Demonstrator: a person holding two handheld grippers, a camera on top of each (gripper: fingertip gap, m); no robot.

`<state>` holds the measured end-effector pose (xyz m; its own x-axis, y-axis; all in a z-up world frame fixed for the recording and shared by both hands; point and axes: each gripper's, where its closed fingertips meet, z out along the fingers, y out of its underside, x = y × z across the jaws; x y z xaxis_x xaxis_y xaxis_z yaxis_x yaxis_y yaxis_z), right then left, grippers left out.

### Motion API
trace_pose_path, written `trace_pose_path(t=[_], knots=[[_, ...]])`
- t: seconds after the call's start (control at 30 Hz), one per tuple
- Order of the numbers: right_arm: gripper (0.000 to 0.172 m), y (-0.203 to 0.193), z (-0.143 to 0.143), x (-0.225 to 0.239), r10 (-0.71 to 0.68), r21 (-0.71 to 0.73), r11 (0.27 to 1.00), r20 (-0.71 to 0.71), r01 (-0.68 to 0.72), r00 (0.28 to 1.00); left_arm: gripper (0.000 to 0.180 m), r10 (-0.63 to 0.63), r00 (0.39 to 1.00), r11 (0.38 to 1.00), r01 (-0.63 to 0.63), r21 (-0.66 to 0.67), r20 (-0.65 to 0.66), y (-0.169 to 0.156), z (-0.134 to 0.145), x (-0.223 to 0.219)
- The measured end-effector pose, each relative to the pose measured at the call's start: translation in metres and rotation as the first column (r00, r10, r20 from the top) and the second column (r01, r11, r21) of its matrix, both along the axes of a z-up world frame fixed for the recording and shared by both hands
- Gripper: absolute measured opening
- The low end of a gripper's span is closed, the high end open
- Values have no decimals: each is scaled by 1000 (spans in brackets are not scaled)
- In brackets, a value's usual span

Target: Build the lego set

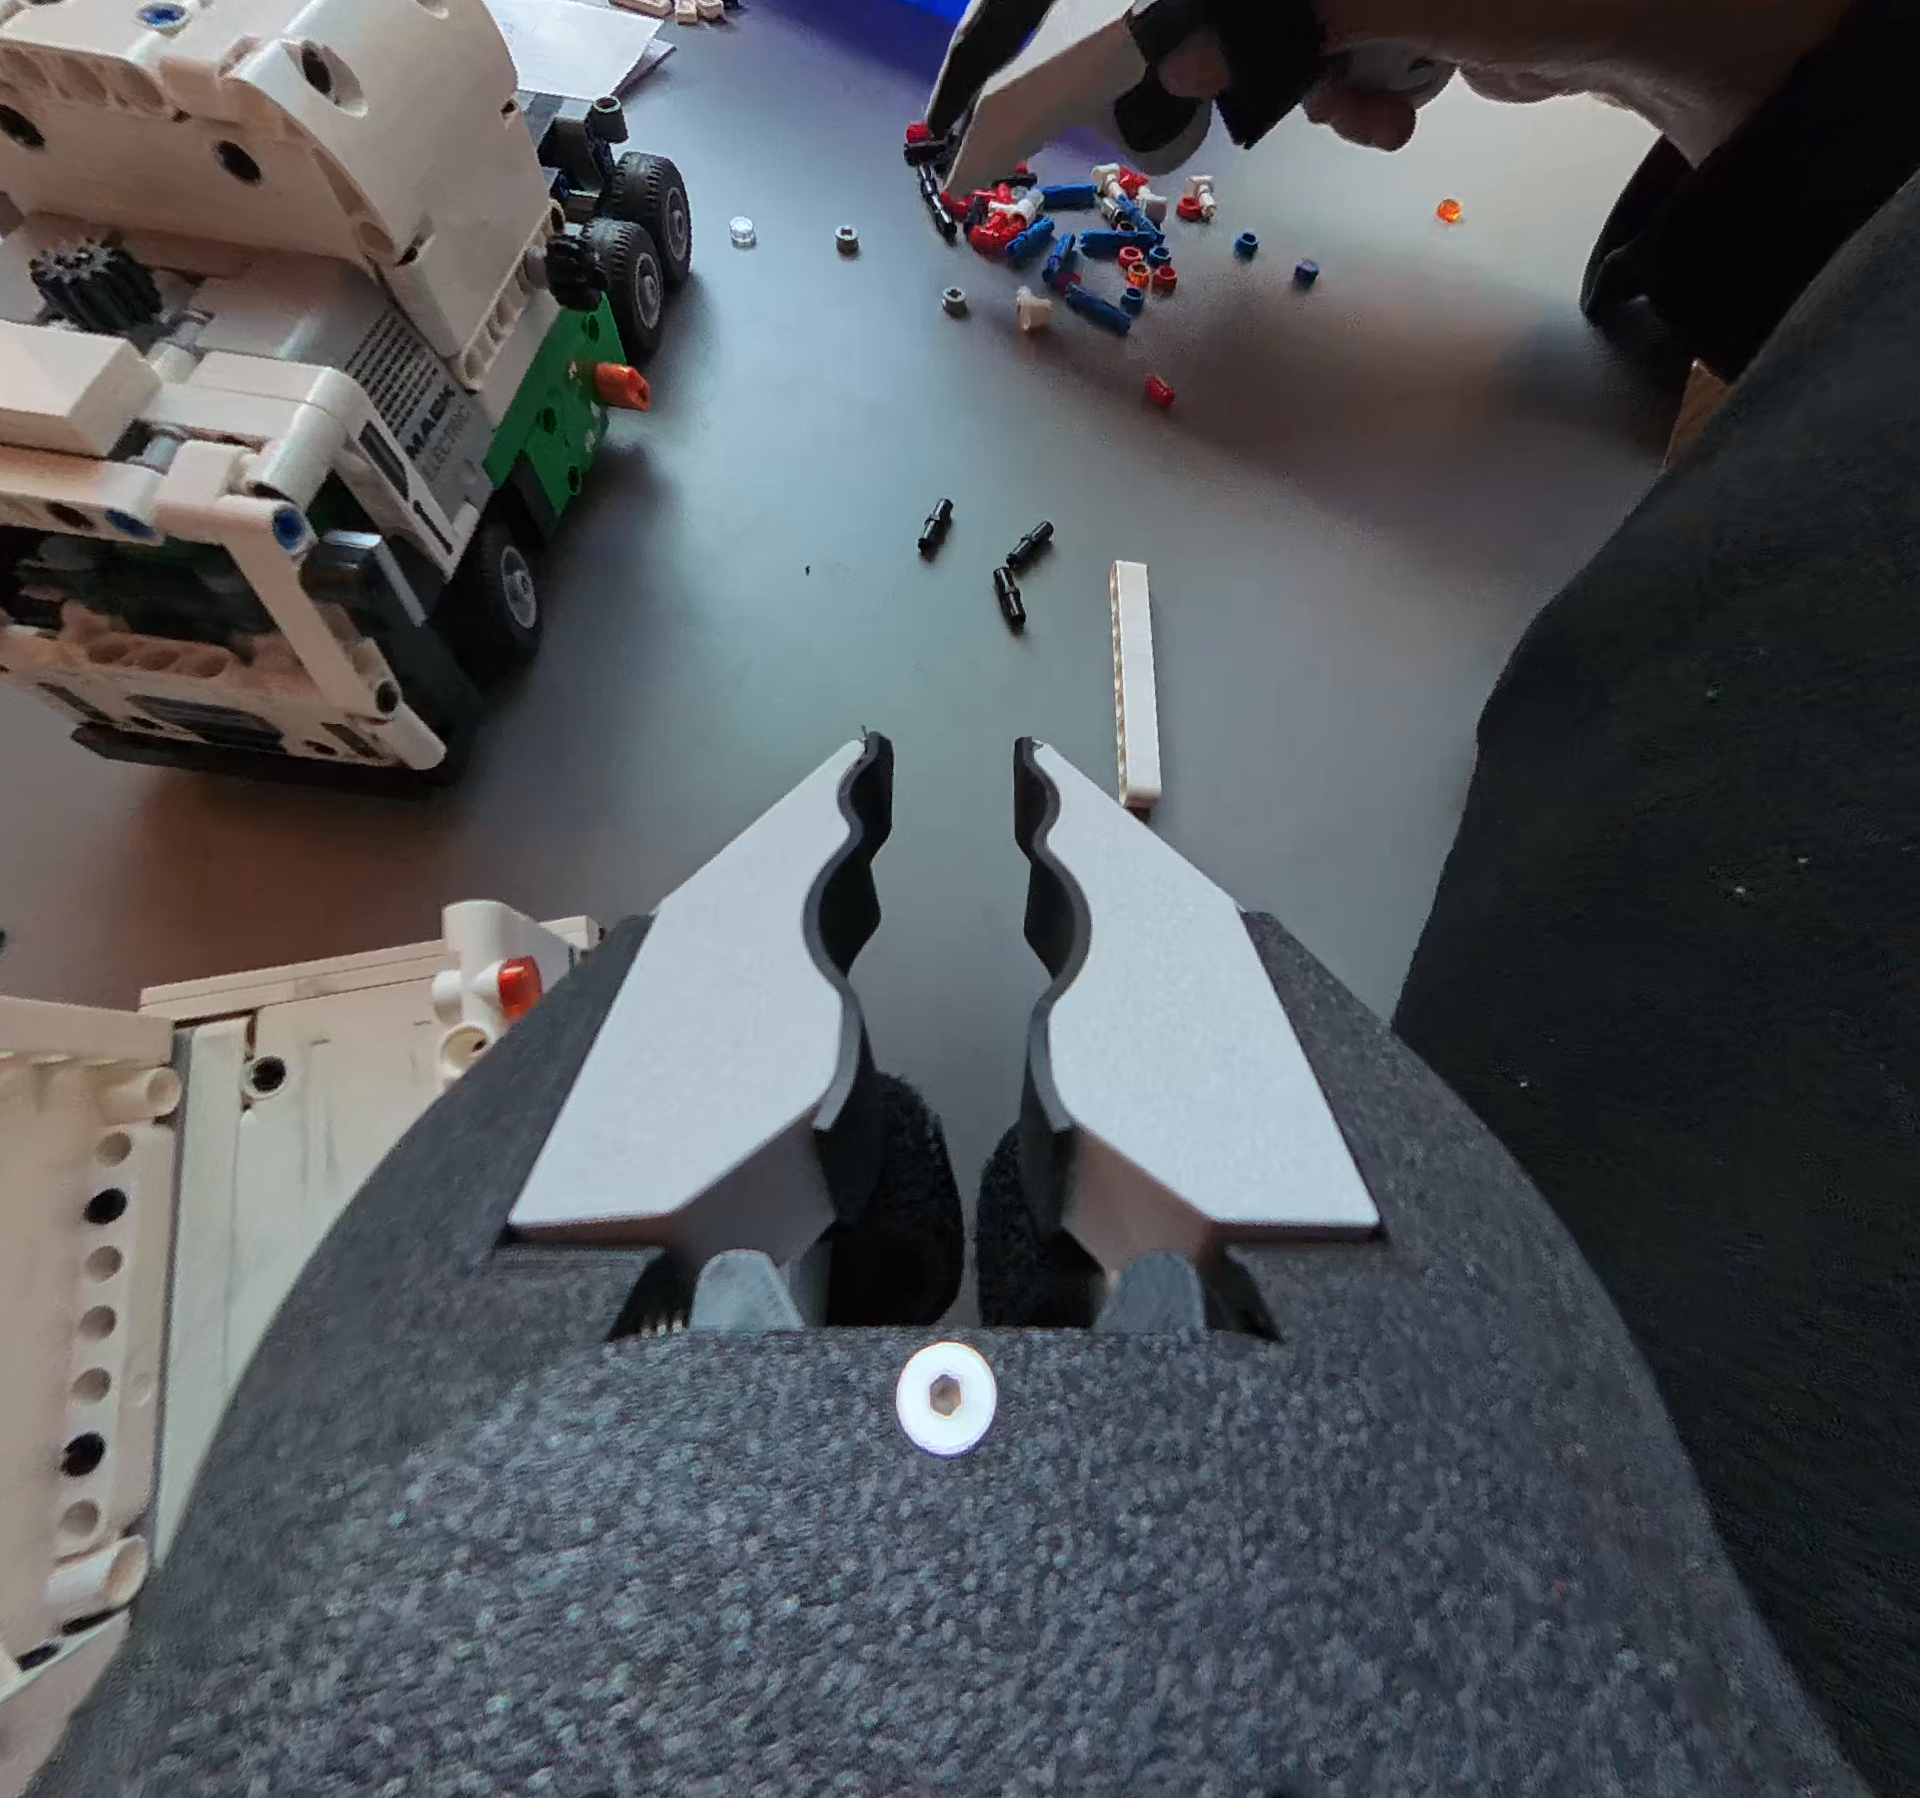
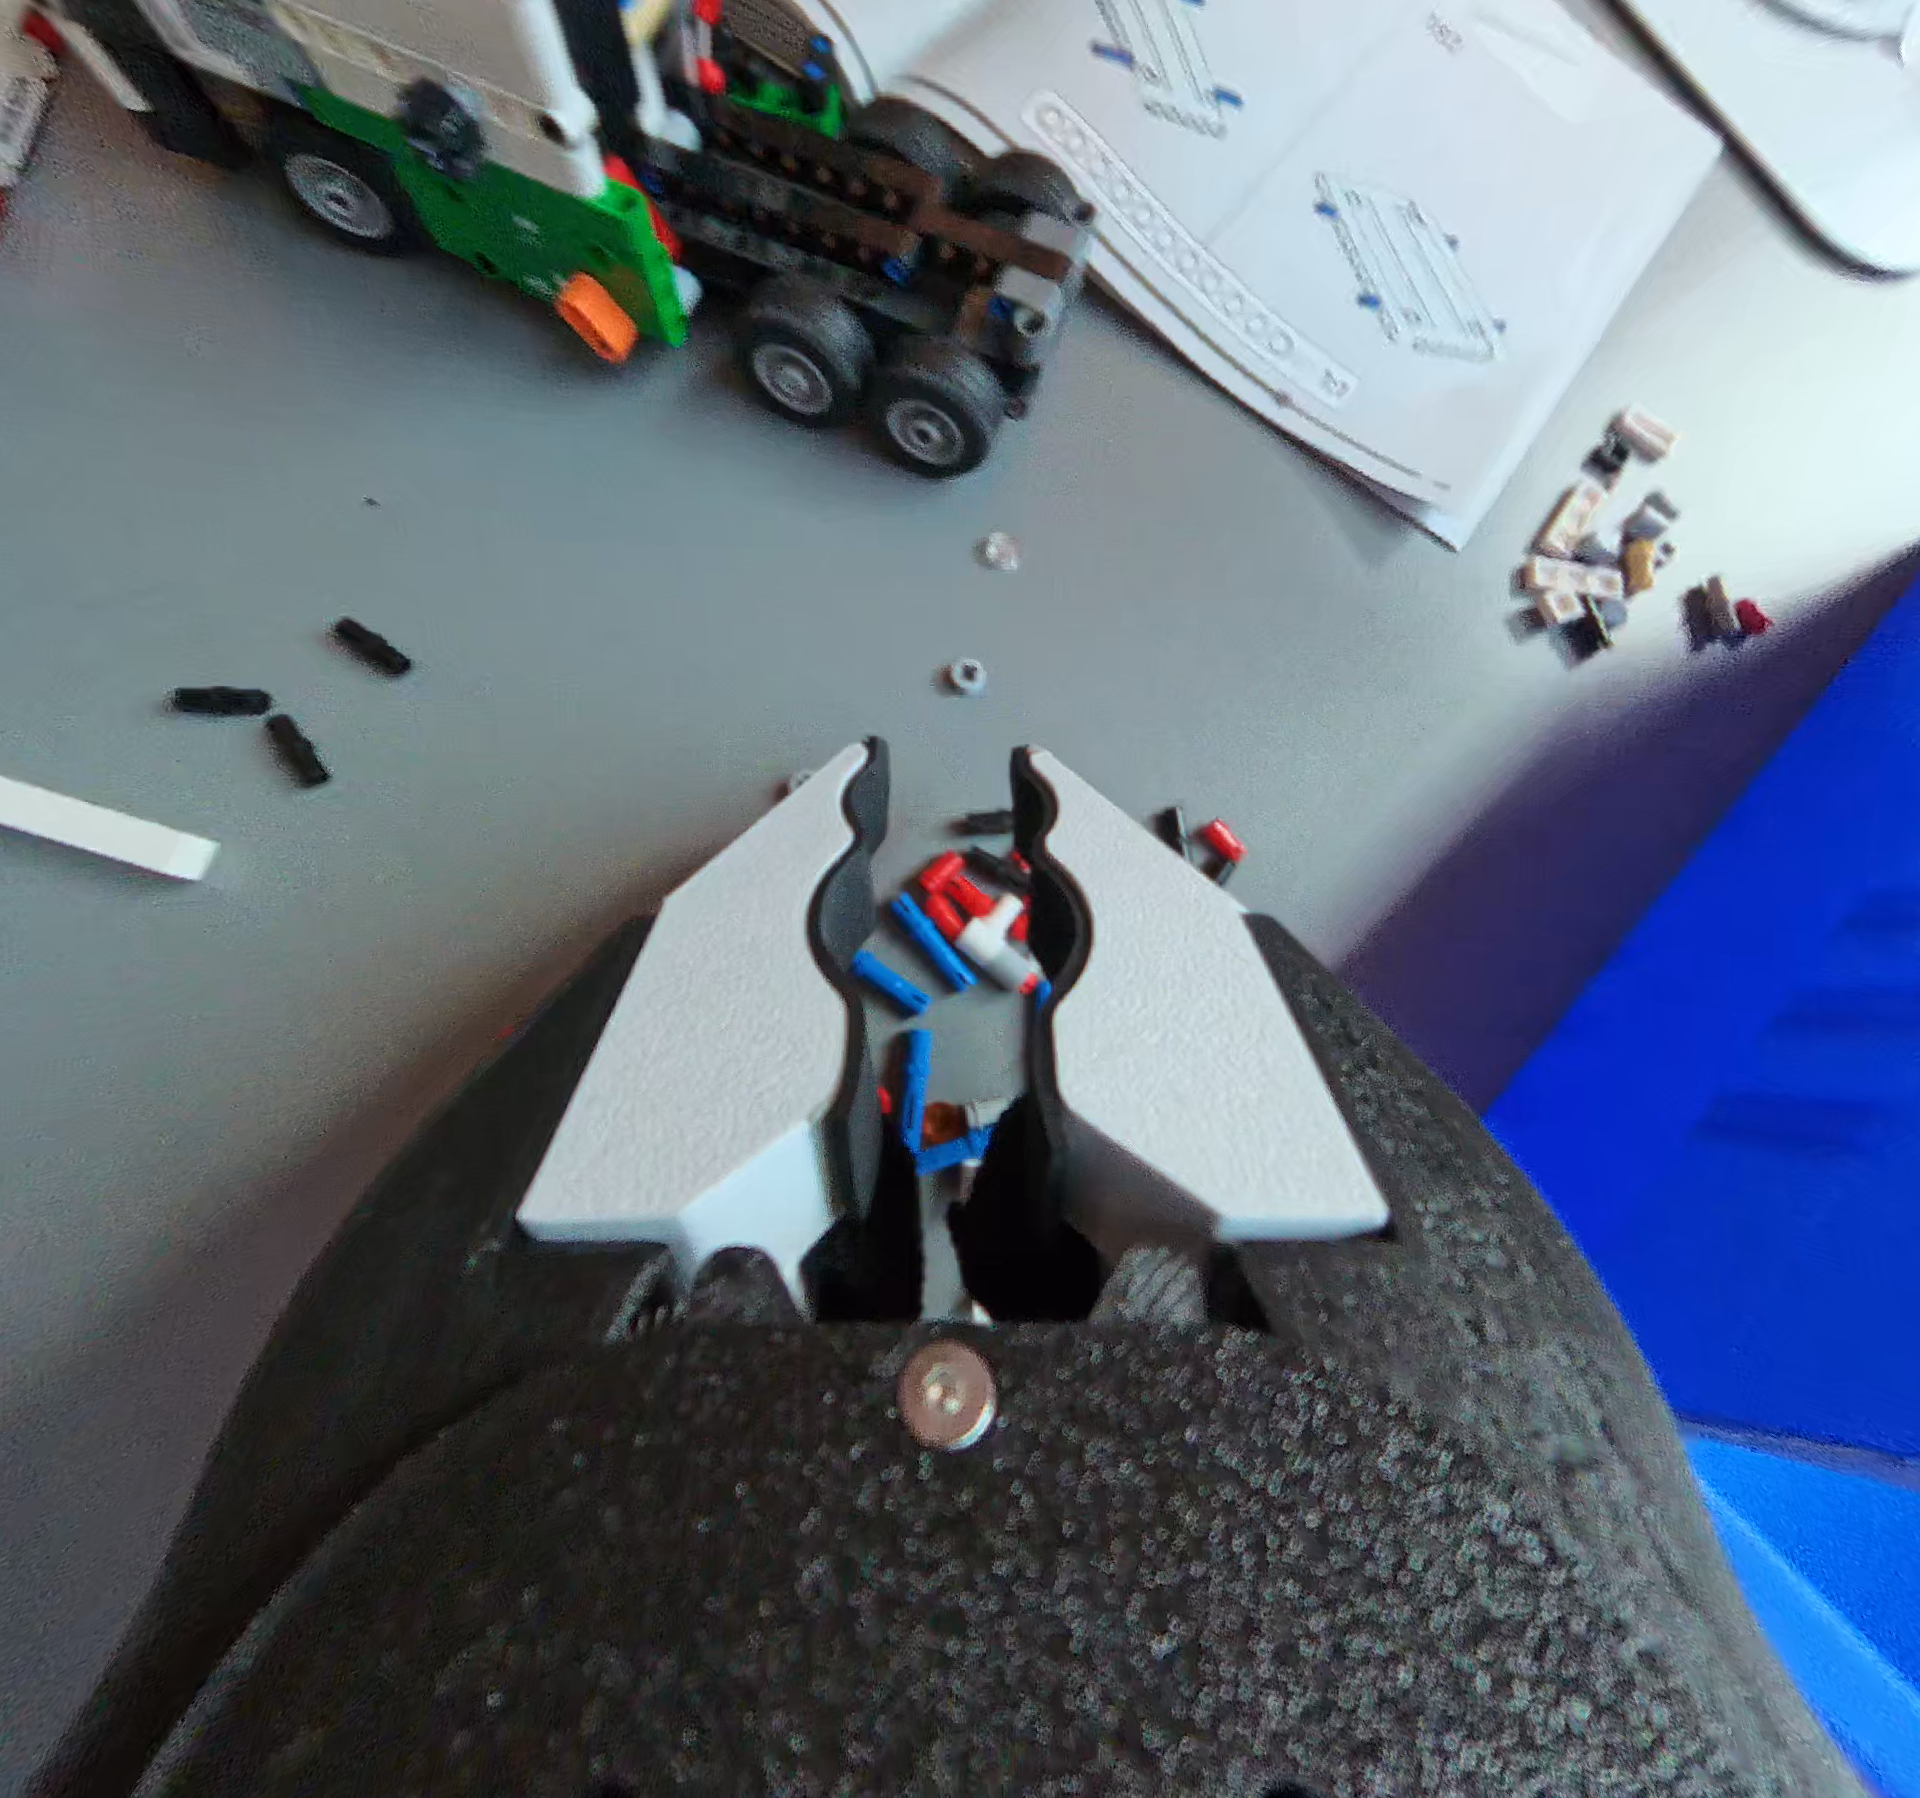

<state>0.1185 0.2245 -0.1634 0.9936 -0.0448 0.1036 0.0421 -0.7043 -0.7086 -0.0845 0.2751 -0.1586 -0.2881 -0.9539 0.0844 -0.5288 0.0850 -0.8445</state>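
R gripper (image 2: 940, 746): fingers part-open w/ a clear gap, holding nothing. They hang over the pile of small red, blue & white plastic connector pins (image 2: 961, 917); a short black plastic pin (image 2: 985, 821) lies just inside the R pad, contact can't be told. View is blurred. Judgement: for a clean pick, centre one pin between the pads, clear of its neighbours, and come down w/o scattering the heap.

L gripper (image 1: 953, 740): fingers part-open, nothing between them, only bare dark grey desk (image 1: 790, 501). Long white plastic beam w/ holes (image 1: 1136, 678) lies just beside its R finger, apart. Three loose black pins (image 1: 997, 553) near ahead. White & green toy brick truck (image 1: 291, 346) to the left; open white instruction booklet (image 2: 1351, 190) beyond it.
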Motion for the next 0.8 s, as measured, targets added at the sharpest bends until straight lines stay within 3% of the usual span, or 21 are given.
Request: trace_pose_path(t=[0.23,0.7,0.8], knots=[[20,-4,-22,11,25,-89,996,42,-22,999,22,-25,1000,999,25,24,-19,1,-3,4],[15,-6,-26,11,43,-79,996,-59,-47,997,22,-23,1000,999,24,21,-17,0,-2,3],[15,-1,-15,3,70,-36,997,-46,-72,996,22,-14,1000,1000,14,19,-13,1,0,2]])
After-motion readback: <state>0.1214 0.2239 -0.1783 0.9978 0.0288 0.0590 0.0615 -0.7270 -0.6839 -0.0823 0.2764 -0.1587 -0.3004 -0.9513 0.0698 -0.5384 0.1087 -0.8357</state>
